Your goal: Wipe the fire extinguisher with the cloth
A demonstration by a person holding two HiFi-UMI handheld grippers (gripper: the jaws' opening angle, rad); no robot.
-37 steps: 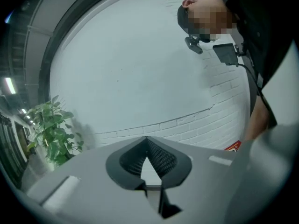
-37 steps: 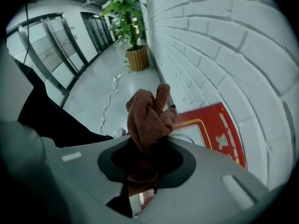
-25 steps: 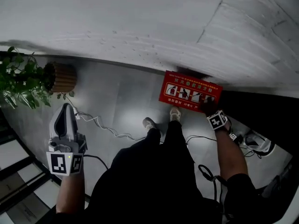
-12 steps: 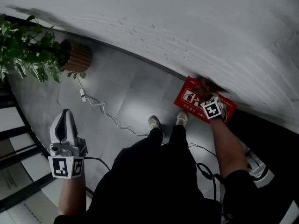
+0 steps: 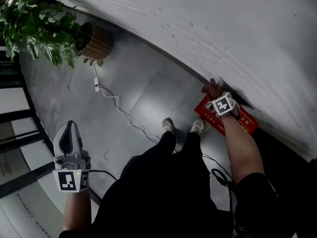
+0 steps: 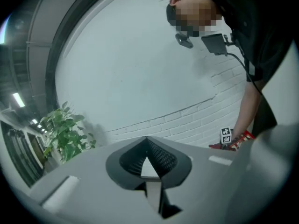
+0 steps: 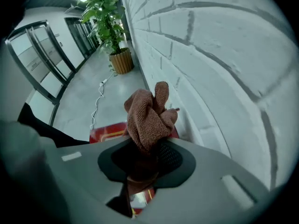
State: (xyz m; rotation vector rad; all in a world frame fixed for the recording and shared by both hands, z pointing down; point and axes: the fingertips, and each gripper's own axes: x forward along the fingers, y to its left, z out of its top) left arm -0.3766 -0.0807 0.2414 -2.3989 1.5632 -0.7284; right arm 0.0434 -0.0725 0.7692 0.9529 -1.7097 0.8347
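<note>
Right gripper (image 5: pixel 218 98) has swept along the red fire extinguisher box (image 5: pixel 237 120) and now sits over its ten-o'clock end, at the foot of the wall (image 5: pixel 208 29); its jaws clamp a bunched brown cloth (image 7: pixel 148 118); left gripper (image 5: pixel 69 129) hangs clenched and empty at eight o'clock; likely risks: the wadded cloth snagging on the box edge and pulling free, or the jaws scraping the wall.

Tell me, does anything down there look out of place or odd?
A white cable snakes loose across the floor from near the potted plant to the person's feet, a possible trip hazard. Nothing looks spilled or broken.
</note>
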